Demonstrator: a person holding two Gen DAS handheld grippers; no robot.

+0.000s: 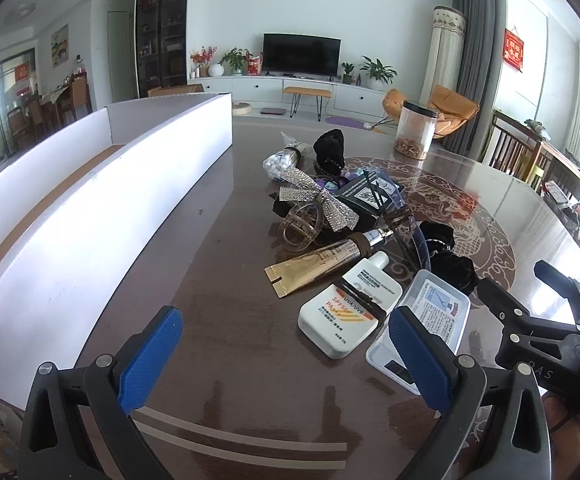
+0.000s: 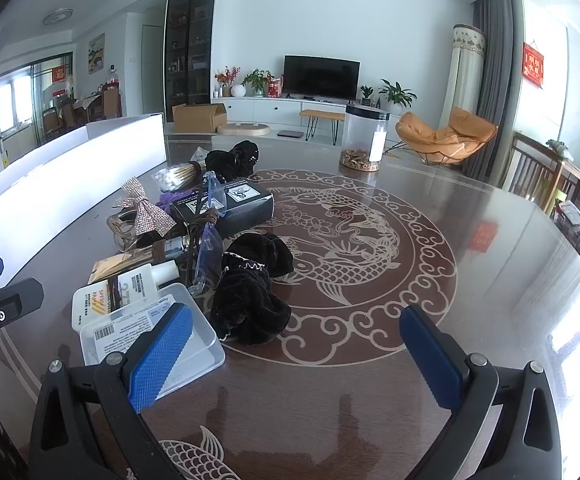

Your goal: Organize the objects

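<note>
A pile of small items lies on the dark round table (image 1: 218, 248): a white sunscreen bottle (image 1: 346, 316), a gold tube (image 1: 314, 264), a clear plastic box (image 1: 434, 316), a rhinestone bow (image 1: 314, 196), a black carton (image 1: 366, 200) and black velvet scrunchies (image 2: 250, 304). My left gripper (image 1: 286, 356) is open and empty, just short of the sunscreen bottle and the box. My right gripper (image 2: 294, 356) is open and empty; its left finger overlaps the clear box (image 2: 150, 336) in view.
A long white open box (image 1: 90, 208) stands along the table's left side. A clear jar (image 2: 364, 140) with brown contents stands at the far side. Wooden chairs (image 2: 538, 176) are at the right. The right gripper shows at the left wrist view's right edge (image 1: 538, 320).
</note>
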